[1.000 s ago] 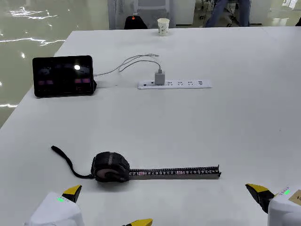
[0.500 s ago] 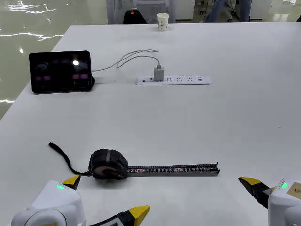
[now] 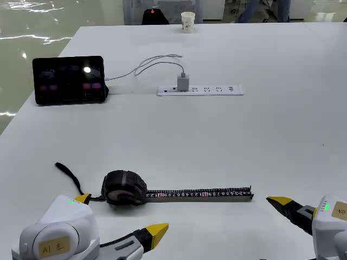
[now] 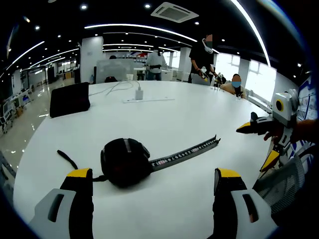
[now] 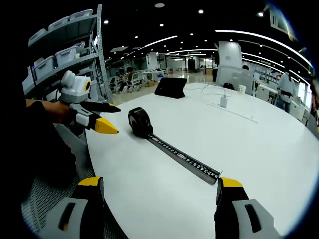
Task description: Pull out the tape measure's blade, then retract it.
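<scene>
A black tape measure lies on the white table, its wrist strap trailing left. Its blade is pulled out to the right and lies flat, ending at a hook. My left gripper is open just in front of the case, one yellow fingertip by the strap, touching nothing. In the left gripper view the case sits between and beyond the jaws of my left gripper. My right gripper is open, right of the blade end. In the right gripper view the blade runs ahead of my right gripper.
A dark tablet stands at the far left, cabled to a charger on a white power strip. A paper cup sits at the far edge. People stand beyond the table. The table's left edge is close.
The left gripper has come forward, up into view, closer to the tape case. The right gripper has edged left toward the blade end. The tape measure has stayed put.
</scene>
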The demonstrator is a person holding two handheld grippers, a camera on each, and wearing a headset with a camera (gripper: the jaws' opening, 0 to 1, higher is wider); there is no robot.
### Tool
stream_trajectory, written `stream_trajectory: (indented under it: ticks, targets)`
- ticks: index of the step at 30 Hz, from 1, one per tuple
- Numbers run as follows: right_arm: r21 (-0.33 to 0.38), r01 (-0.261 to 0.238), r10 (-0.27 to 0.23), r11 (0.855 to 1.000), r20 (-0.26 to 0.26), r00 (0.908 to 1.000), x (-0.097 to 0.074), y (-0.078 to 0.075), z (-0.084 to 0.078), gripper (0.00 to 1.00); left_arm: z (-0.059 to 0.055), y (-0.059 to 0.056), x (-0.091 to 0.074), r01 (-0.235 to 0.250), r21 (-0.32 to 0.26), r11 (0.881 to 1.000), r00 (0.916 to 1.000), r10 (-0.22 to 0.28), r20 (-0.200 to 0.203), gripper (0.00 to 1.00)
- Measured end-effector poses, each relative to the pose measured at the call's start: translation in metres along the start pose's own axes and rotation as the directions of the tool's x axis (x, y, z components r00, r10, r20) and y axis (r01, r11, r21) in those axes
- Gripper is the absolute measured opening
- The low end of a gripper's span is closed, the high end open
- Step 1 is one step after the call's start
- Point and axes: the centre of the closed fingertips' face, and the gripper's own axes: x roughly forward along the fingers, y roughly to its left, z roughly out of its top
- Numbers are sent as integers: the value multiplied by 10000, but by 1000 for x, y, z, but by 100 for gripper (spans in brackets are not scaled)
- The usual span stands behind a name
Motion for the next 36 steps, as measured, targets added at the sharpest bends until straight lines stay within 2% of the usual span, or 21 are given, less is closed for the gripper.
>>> stream_trajectory:
  ticks: [8,12,20,36]
  targets:
    - [-642,-544,531,9965,-214,9984,2,-8,-7,89,-2,2,7,-59,-89,9999,10000,59,-23,99]
    - [-895,-741,714,9932,-327,9969,4,-15,-10,84,-2,5,12,-163,-109,9998,9999,163,-59,99]
    - [-1859,-1201,1078,9752,-753,9913,9,-28,-12,76,0,5,18,-177,-97,9998,9998,176,-105,99]
    - [-2686,-1742,1417,9474,-1360,9805,19,-55,-15,61,1,14,30,-416,-280,9987,9989,409,-249,98]
